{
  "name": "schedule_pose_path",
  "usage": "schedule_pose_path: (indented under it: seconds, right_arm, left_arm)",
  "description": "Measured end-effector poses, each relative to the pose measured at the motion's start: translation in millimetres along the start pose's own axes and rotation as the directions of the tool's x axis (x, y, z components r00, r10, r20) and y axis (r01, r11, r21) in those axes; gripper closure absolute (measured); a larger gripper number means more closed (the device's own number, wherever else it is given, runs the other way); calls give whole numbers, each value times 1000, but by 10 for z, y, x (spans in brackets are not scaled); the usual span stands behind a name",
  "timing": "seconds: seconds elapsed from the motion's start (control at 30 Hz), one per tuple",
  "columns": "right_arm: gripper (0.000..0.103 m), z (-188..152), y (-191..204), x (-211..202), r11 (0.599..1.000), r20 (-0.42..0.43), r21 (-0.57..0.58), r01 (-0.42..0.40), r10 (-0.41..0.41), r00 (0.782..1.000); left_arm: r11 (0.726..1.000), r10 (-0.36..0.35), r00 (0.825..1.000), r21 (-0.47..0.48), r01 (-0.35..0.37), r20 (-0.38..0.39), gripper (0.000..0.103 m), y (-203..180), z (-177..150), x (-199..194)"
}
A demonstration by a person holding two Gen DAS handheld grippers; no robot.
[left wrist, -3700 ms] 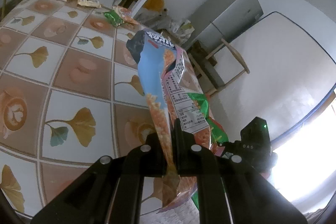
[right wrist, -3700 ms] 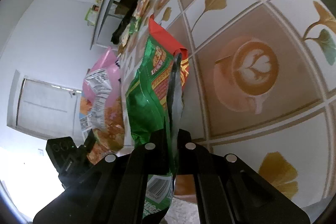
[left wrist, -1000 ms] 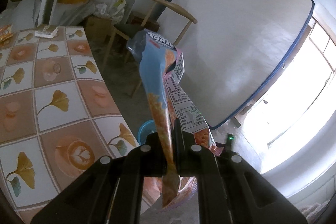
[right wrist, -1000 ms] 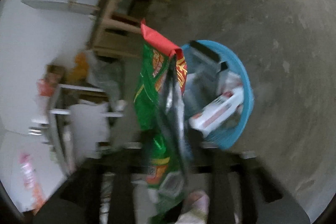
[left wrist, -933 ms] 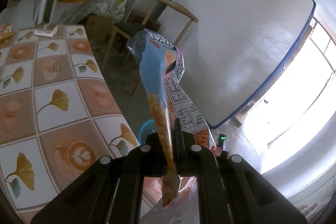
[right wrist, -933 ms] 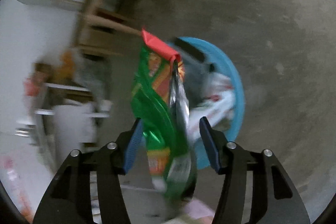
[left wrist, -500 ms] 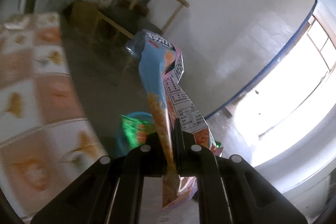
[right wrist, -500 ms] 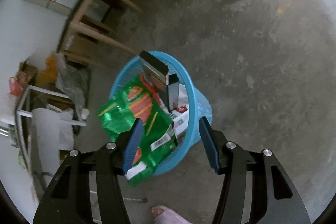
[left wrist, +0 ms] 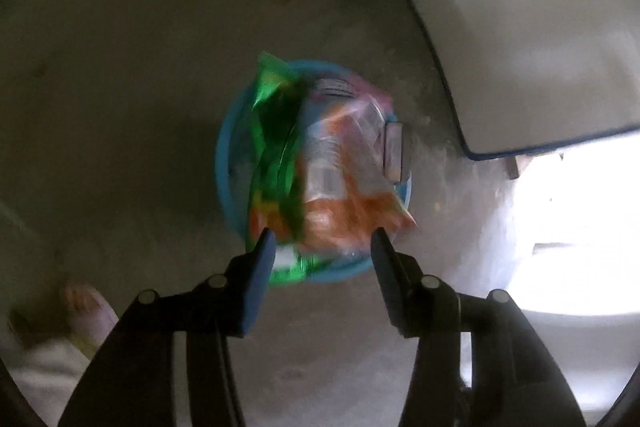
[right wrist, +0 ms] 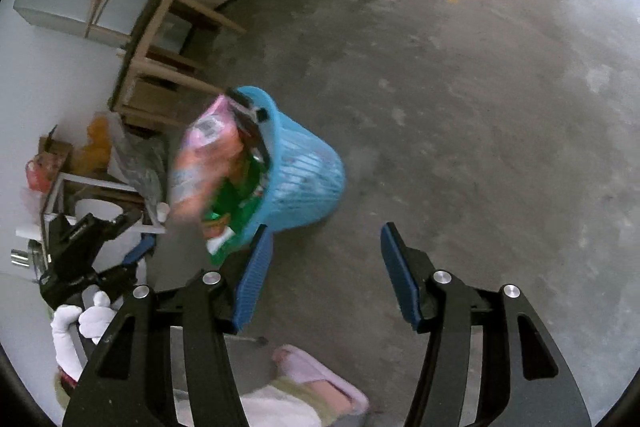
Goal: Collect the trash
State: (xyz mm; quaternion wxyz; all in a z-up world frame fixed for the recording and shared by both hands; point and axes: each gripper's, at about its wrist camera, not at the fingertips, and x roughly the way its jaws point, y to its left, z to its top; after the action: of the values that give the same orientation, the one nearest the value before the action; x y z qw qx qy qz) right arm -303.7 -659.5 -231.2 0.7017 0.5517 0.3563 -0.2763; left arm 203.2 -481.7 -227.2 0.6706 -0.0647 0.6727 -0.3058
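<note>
You hold your left gripper right over the blue bin in the middle of the left wrist picture, so the trash can drop straight in. Its jaws have just been opening, and now they stand apart with nothing pinched between them. The pink and orange snack bag is loose and blurry, lying across the top of the bin next to the green snack bag. In the right wrist picture your right gripper is apart and empty too, off to the lower right of the bin. The green bag sticks out over the rim, so I think it may need a push. Your slipper shows at the bottom.
</note>
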Motion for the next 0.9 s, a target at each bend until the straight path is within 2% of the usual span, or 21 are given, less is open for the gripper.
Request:
schedule_pose_path:
  seconds: [0.03, 0.13, 0.27, 0.37, 0.43, 0.47, 0.53, 0.6, 0.63, 0.67, 0.7, 0.73, 0.8, 0.87, 0.9]
  right_arm:
    - [48, -28, -55, -25, 1000, -2, 3, 10, -10, 1000]
    - [48, -75, -75, -83, 1000, -1, 11, 15, -15, 1000]
    - [48, -110, 215, -164, 998, 25, -57, -3, 5, 1000]
    - [48, -166, 661, -420, 980, 95, -201, -8, 28, 995]
    - [48, -273, 1022, -669, 945, 162, -327, 5, 51, 985]
    - [47, -355, 1217, -831, 920, 201, -393, 10, 75, 977]
    - [38, -526, 1517, -1113, 866, 266, -499, 28, 122, 956]
    - [21, -777, 1813, -1404, 790, 340, -609, 71, 179, 923]
    - [9, -905, 1929, -1504, 757, 377, -643, 112, 186, 907]
    - [7, -1025, 2012, -1582, 729, 409, -669, 148, 194, 892]
    - [7, -1111, 2073, -1636, 704, 431, -688, 176, 202, 880]
    - [7, -1258, 2165, -1706, 668, 460, -712, 216, 211, 863]
    - [7, -1535, 2312, -1817, 614, 493, -740, 273, 221, 841]
    - [7, -1746, 2373, -1867, 590, 495, -757, 279, 240, 835]
    - [7, -1888, 2421, -1875, 583, 482, -767, 269, 246, 841]
  left_arm:
    - [1000, 10, 1000, 1, -10, 2, 55, 5, -33, -33]
    - [994, -7, 999, 111, 3, 43, 55, -174, -172, -362]
    - [960, -54, 990, 278, 16, 131, 50, -420, -412, -1032]
    - [929, -99, 974, 369, 17, 204, 41, -524, -743, -1645]
    - [909, -132, 956, 417, 11, 263, 35, -493, -989, -2075]
    - [902, -133, 945, 433, -10, 299, 27, -481, -1070, -2264]
    - [895, -116, 912, 439, -76, 393, 20, -363, -1275, -2618]
    - [904, -26, 846, 373, -207, 533, 9, -125, -1548, -3005]
    - [905, 2, 822, 348, -243, 570, 8, -48, -1621, -3114]
    - [906, 48, 782, 303, -296, 621, 6, 94, -1753, -3280]
    - [907, 80, 754, 266, -326, 652, 6, 201, -1855, -3388]
    - [908, 137, 718, 203, -366, 682, 6, 341, -1992, -3526]
    - [903, 212, 667, 118, -414, 714, 6, 520, -2200, -3695]
    - [899, 261, 614, 44, -435, 745, 5, 707, -2448, -3852]
    - [895, 288, 595, 10, -446, 750, 5, 764, -2506, -3878]
